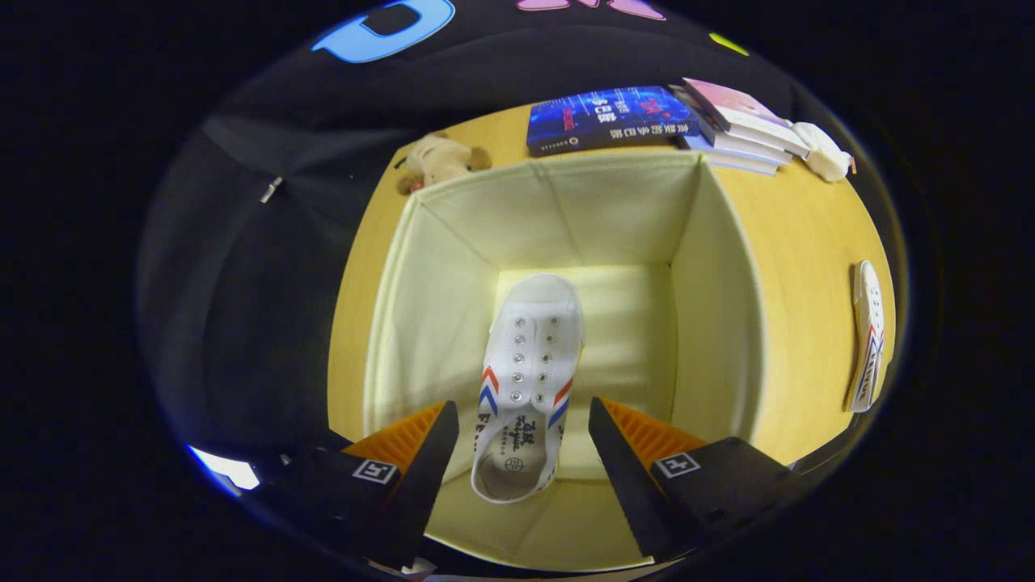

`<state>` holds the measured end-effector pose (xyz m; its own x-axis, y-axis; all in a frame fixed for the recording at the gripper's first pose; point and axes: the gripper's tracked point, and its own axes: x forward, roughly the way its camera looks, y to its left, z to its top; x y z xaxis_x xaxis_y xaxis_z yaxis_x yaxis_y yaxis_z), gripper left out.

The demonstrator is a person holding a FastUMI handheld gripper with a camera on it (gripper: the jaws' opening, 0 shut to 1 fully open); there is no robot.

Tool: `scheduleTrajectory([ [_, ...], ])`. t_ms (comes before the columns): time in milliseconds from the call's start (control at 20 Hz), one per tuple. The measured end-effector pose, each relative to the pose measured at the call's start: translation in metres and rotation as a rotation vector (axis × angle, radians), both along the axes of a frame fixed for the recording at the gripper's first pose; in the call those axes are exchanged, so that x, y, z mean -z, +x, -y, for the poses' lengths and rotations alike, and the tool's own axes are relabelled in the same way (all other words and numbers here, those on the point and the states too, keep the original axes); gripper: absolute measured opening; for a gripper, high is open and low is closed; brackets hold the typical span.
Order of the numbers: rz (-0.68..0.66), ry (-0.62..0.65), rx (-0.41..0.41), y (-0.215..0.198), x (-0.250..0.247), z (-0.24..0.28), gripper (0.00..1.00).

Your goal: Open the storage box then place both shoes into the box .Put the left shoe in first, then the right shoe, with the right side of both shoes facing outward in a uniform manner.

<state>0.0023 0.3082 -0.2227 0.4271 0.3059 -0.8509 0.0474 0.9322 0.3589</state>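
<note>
The wooden table (800,267) spread under everything, and on it stood the open cream storage box (720,307). Beyond the box lay a blue book (606,117), a stack of books (740,125) and a small plush toy (437,160). One white shoe (530,364) lay on the box floor, toe pointing away from me. The other shoe (868,335) lay on the table, well right of the box. My gripper (523,428) hung above the box, fingers spread wide, holding nothing.

Matt cloth box (720,307), canvas shoe (530,356), smooth wooden table (800,267).
</note>
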Motion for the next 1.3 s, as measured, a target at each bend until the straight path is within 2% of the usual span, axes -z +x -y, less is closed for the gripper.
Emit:
scheduleTrajectory([
  [250, 0.183, -0.028, -0.002, -0.011, -0.072, 0.057, 0.99],
  [600, 0.303, -0.15, 0.034, -0.033, -0.095, 0.192, 0.99],
  [1000, 0.308, -0.272, 0.042, -0.046, -0.055, 0.36, 0.99],
  [1300, 0.253, -0.372, -0.017, -0.055, 0.005, 0.454, 0.99],
])
